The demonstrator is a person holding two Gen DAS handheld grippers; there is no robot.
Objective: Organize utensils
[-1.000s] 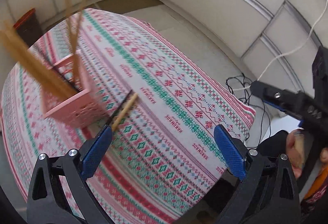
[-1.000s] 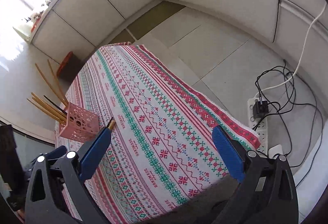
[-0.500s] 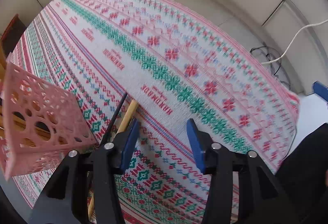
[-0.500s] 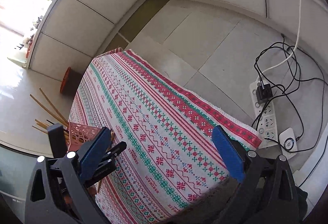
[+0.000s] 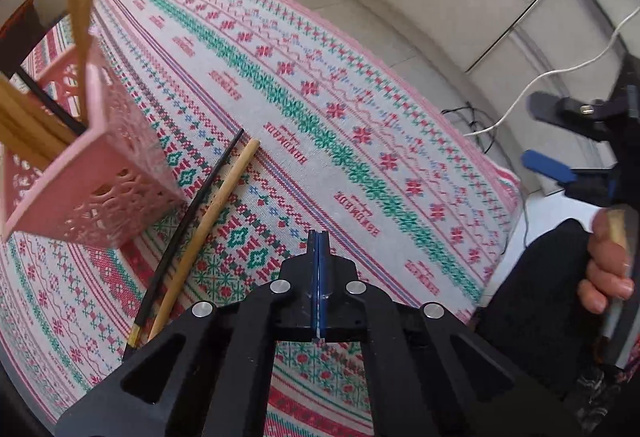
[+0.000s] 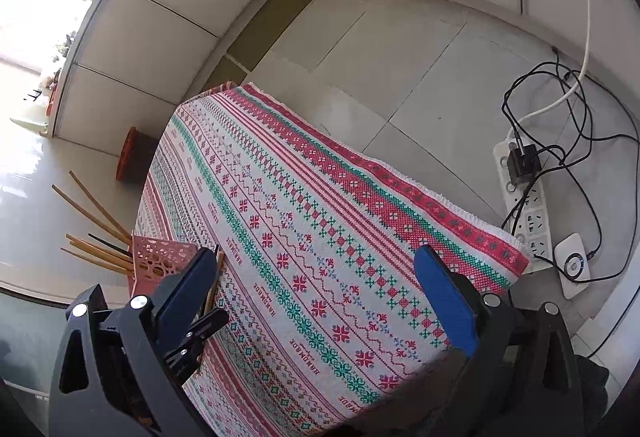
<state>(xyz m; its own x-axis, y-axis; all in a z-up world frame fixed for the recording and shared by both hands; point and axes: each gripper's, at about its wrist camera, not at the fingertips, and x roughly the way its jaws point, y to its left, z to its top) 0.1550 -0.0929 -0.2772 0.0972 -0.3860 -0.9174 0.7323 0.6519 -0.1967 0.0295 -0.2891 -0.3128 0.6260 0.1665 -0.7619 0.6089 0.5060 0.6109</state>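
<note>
A pink perforated holder (image 5: 92,165) stands at the left of the patterned tablecloth (image 5: 320,105) with several wooden chopsticks and one black one in it. It also shows in the right wrist view (image 6: 160,261). A black chopstick (image 5: 192,221) and a wooden chopstick (image 5: 208,225) lie side by side on the cloth just right of the holder. My left gripper (image 5: 318,237) is shut and empty, to the right of the loose chopsticks. My right gripper (image 6: 316,301) is open and empty above the cloth's near right part; it appears in the left wrist view (image 5: 560,141).
The table's right edge drops to a tiled floor with a power strip (image 6: 524,205), cables (image 6: 576,109) and a white puck (image 6: 574,265). A red-topped stool (image 6: 134,157) stands past the table's far end. White wall panels surround the area.
My left gripper has closed from wide open to fully shut on nothing, beside the two loose chopsticks. The right gripper has stayed open and drifted slightly.
</note>
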